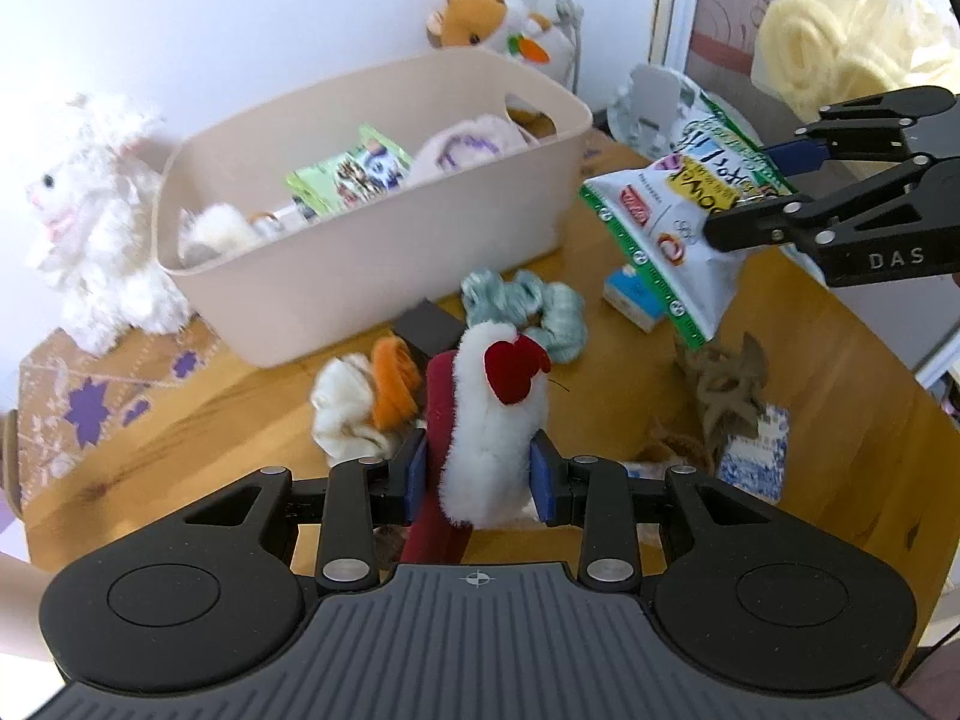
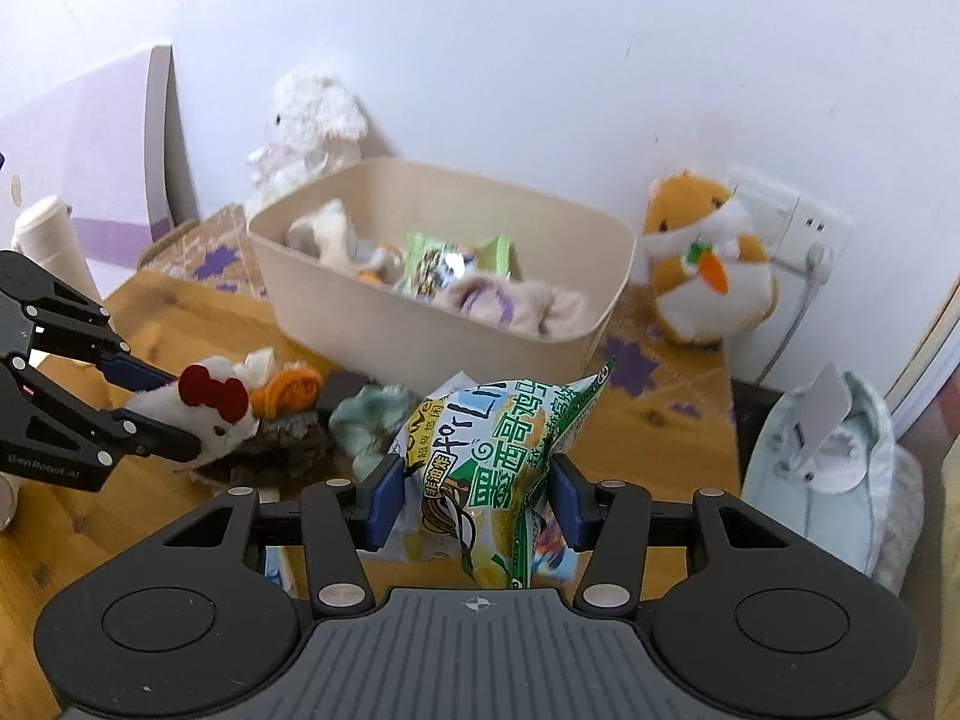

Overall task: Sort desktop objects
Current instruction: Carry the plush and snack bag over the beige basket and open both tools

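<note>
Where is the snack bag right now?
The snack bag is clamped in the right gripper, lifted above the table, just in front of the beige bin.

Beige plastic bin (image 2: 606, 276) contents blurred, mostly unidentifiable (one green snack packet (image 2: 456, 261) readable as such). White plush toy with red bow (image 1: 492, 420): lower body hidden behind left gripper (image 1: 479, 476). Yellow rolled foam (image 1: 852, 42) cut off at frame edge.

Bin (image 2: 420, 330) at back of counter (image 2: 180, 324), snack packet (image 2: 447, 267) inside; poodle toy (image 2: 306, 126) behind its left end, hamster toy (image 2: 708, 258) right of it, scrunchies (image 1: 528, 306) in front
</note>
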### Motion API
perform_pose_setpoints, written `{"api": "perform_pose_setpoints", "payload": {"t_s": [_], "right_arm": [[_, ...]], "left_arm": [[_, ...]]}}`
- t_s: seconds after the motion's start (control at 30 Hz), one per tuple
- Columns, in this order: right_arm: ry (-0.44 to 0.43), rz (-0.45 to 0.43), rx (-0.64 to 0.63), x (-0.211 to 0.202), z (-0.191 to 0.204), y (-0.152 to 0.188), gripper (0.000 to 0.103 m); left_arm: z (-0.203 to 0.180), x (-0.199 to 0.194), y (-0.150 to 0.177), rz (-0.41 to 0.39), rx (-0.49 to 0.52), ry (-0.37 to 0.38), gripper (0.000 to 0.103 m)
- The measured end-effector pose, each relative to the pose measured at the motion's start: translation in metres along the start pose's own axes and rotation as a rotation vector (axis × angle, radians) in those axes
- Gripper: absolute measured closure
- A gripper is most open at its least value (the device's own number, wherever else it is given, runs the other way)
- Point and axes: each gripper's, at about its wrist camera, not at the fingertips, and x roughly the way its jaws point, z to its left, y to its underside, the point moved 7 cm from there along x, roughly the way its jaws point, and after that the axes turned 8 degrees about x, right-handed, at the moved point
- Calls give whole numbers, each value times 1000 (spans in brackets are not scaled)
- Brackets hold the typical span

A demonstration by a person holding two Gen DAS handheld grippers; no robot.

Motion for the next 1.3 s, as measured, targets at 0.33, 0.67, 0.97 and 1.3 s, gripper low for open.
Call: {"api": "perform_pose_setpoints", "payload": {"t_s": [0.33,0.67,0.97,1.3], "right_arm": [[32,-106,-3,-20,-15,-41,55],[68,-188,1,-17,-29,-89,55],[88,-225,-8,13,-35,-129,55],[75,-187,121,71,-42,-151,55]], "left_arm": [[33,-24,-31,-85,-5,-77,68],[72,-30,-78,-166,-10,-174,68],[112,-5,-122,-188,-68,-247,68],[135,39,-146,-150,-192,-279,68]]}}
